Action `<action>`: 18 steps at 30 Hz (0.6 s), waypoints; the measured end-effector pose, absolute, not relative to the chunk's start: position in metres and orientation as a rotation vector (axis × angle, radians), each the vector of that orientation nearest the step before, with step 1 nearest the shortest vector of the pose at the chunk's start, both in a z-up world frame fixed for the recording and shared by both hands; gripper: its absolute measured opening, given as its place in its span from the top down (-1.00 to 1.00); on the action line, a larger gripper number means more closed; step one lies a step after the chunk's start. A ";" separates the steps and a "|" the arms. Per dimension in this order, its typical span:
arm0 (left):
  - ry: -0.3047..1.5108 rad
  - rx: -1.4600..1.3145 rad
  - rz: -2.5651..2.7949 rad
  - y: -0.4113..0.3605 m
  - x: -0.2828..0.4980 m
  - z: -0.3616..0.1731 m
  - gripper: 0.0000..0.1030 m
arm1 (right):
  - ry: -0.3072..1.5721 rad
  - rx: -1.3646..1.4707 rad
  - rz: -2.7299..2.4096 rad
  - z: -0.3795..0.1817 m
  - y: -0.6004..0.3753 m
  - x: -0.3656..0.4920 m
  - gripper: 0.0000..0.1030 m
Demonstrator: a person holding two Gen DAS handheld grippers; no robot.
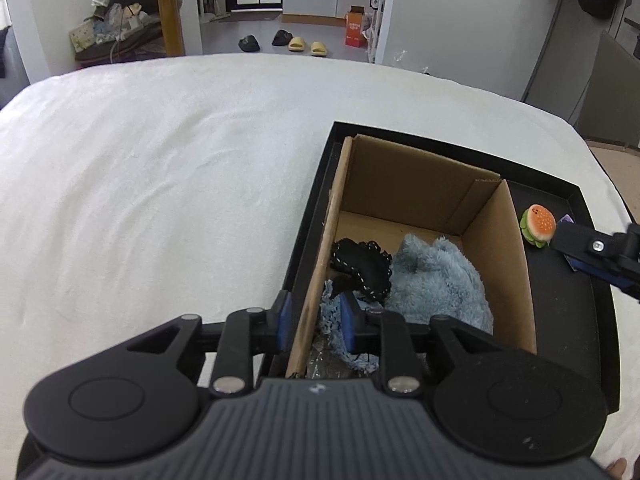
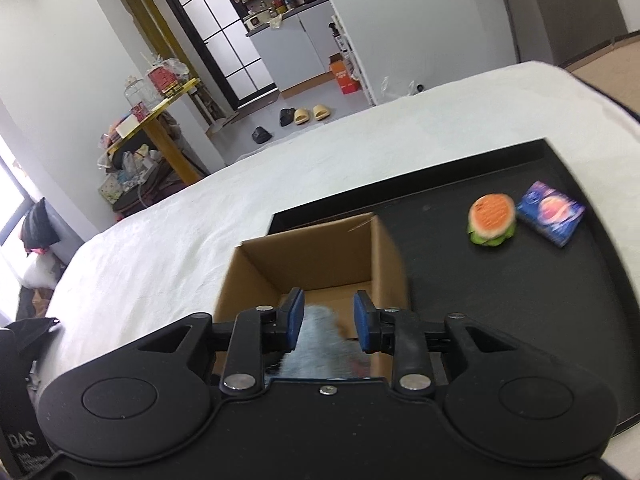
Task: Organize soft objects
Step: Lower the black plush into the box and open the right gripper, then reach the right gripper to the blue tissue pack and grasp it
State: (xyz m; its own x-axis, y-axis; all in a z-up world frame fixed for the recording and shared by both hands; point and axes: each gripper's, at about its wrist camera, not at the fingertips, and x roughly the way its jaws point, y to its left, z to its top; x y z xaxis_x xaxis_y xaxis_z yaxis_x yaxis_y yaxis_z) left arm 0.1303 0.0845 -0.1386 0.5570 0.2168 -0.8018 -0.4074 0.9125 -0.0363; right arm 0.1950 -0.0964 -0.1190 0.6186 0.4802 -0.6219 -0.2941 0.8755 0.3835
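A cardboard box (image 1: 500, 248) stands in a black tray (image 1: 568, 304) on a white bed. Inside lie a fluffy light-blue plush (image 1: 436, 280), a black stitched fabric piece (image 1: 362, 268) and a blue cloth (image 1: 336, 320). My left gripper (image 1: 316, 322) straddles the box's left wall, one pad on each side, gripping the wall. My right gripper (image 2: 327, 318) is open above the box (image 2: 320, 256), with the blue plush (image 2: 320, 344) below its pads. A burger toy (image 2: 491, 218) and a purple packet (image 2: 550, 218) lie on the tray (image 2: 520, 292). The right gripper's finger (image 1: 592, 250) shows by the burger toy (image 1: 538, 225).
The white bed cover (image 1: 160, 184) spreads wide to the left and behind the tray. Beyond the bed are slippers (image 1: 308, 45), a cluttered yellow table (image 1: 168, 8) and an orange box (image 1: 356, 28) on the floor.
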 end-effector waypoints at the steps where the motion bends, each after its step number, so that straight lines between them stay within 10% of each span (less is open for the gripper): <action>1: 0.906 -0.225 0.374 0.083 0.130 -0.137 0.43 | 0.780 0.242 0.444 -0.118 -0.100 0.196 0.40; 18: 0.901 -0.147 0.455 0.073 0.140 -0.124 0.08 | 0.775 0.043 0.435 -0.123 -0.147 0.225 0.27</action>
State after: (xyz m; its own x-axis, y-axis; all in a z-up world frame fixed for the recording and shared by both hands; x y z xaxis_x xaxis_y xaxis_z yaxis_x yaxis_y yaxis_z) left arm 0.1397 0.0730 -0.1236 0.5332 0.3193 -0.7834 -0.4404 0.8954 0.0652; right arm 0.2246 -0.1468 -0.1228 0.6307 0.3952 -0.6679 -0.3641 0.9107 0.1951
